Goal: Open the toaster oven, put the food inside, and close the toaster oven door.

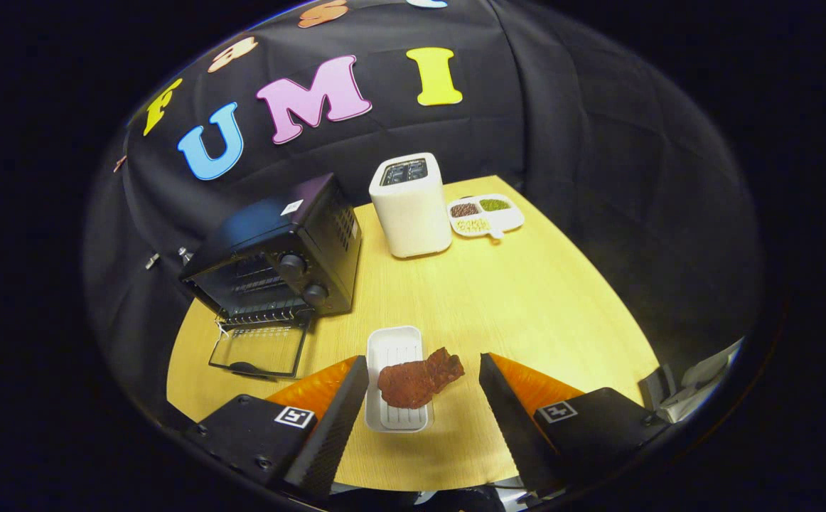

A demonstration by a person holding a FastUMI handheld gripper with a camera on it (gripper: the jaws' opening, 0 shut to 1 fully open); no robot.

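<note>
Wood-grain table (512, 299) carries a toaster oven (278, 256) with its door (260, 348) already folded down, so picking up the food looks like the step in hand. Gripper (424, 387) fingers stand spread, touching nothing, either side of the meat (416, 380), which overhangs its white tray (397, 355). Next they must close on it, then swing to the oven mouth across open tabletop, clear of the door's edge.

I hold the hand-held gripper (424, 373) above the table (527, 299), tilted down toward its surface. Its two fingers (342, 409) are spread wide apart and they touch nothing. Both fingers point forward and come a little closer to each other at the tips. The left finger and the right finger stand at about the same height. Behind each finger I see a part of the gripper body with a square marker (293, 417) on it.
</note>
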